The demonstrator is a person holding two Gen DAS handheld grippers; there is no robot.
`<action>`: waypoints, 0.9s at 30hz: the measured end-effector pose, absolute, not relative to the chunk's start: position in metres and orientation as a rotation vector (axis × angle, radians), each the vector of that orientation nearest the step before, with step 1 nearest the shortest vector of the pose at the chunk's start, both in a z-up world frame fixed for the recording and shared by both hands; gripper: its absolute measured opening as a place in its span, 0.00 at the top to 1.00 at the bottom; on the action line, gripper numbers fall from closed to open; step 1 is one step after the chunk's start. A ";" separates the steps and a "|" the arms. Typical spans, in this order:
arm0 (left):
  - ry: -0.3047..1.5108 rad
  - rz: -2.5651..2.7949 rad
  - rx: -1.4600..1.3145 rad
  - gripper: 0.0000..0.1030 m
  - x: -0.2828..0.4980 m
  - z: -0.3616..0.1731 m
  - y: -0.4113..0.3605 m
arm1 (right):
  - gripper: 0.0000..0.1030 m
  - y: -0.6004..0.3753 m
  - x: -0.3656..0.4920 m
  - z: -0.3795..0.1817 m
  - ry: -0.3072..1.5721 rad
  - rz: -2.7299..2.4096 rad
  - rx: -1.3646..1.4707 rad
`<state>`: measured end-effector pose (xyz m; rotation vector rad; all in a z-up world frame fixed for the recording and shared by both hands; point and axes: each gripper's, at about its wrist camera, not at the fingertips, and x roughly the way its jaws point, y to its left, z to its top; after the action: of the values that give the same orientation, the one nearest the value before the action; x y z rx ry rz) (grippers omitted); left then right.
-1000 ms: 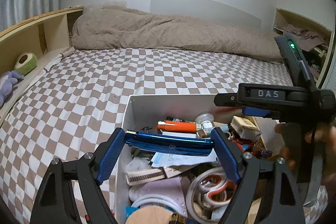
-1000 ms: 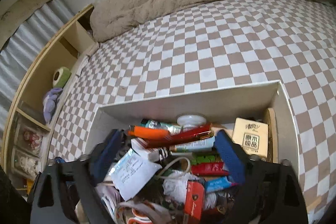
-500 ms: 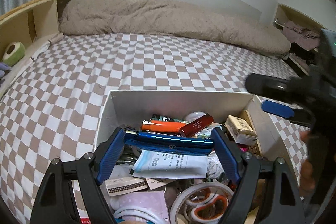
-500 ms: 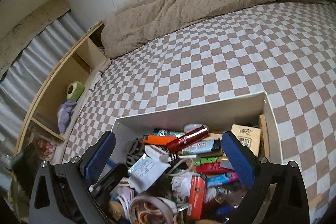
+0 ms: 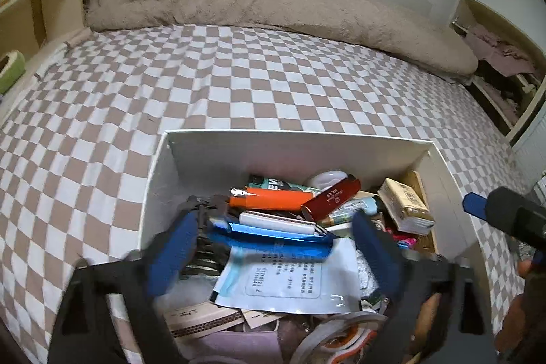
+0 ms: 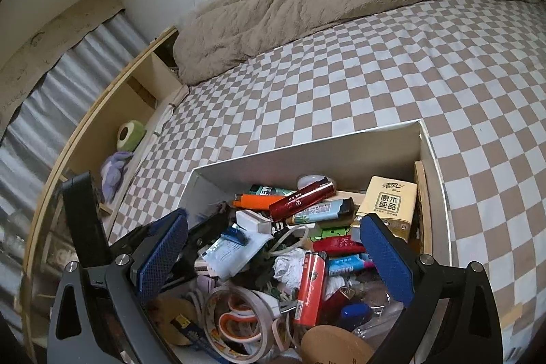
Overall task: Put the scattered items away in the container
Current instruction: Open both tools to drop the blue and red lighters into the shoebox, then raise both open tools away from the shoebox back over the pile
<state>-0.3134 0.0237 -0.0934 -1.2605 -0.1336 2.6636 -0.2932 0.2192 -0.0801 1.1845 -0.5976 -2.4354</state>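
A white box (image 5: 290, 152) stands on the checkered bed, full of small items: an orange lighter (image 5: 273, 201), a dark red tube (image 5: 331, 198), a tissue pack (image 5: 404, 205). A shiny blue packet (image 5: 273, 236) lies on top of the pile, between the fingers of my left gripper (image 5: 273, 253), which is open over the box. My right gripper (image 6: 273, 258) is open and empty above the same box (image 6: 307, 156). The blue packet (image 6: 235, 233) shows there as a small blue piece, with the left gripper's body (image 6: 85, 220) at the left.
A checkered sheet (image 5: 239, 84) covers the bed, with a beige blanket (image 5: 256, 2) along the far side. A wooden shelf (image 6: 102, 125) at the left holds a green toy (image 6: 131, 133) and a purple toy (image 6: 114, 171). Tape rolls and scissors (image 6: 239, 323) lie in the box.
My left gripper has let go of the blue packet, which now lies on the pile in the box. The right gripper has pulled back and up over the box.
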 end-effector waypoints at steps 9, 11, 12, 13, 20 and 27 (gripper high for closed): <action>-0.122 2.702 -1.234 0.01 -0.302 -0.079 0.017 | 0.02 0.220 -0.282 -0.072 -0.600 -2.449 1.159; -0.122 2.709 -1.227 0.01 -0.298 -0.077 0.015 | 0.02 0.221 -0.279 -0.070 -0.599 -2.453 1.157; -0.124 2.711 -1.226 0.01 -0.296 -0.075 0.014 | 0.02 0.221 -0.277 -0.069 -0.599 -2.455 1.158; -0.125 2.712 -1.224 0.01 -0.294 -0.074 0.014 | 0.02 0.220 -0.275 -0.068 -0.595 -2.458 1.158; -0.098 2.722 -1.187 0.01 -0.275 -0.059 0.016 | 0.02 0.219 -0.256 -0.061 -0.545 -2.497 1.145; -0.080 2.731 -1.154 0.01 -0.254 -0.042 0.020 | 0.02 0.218 -0.236 -0.052 -0.504 -2.530 1.133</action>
<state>-0.2536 0.0197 -0.0422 -1.1541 -0.0801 2.7311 -0.2361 0.2177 -0.0524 1.1326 -0.5037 -2.5303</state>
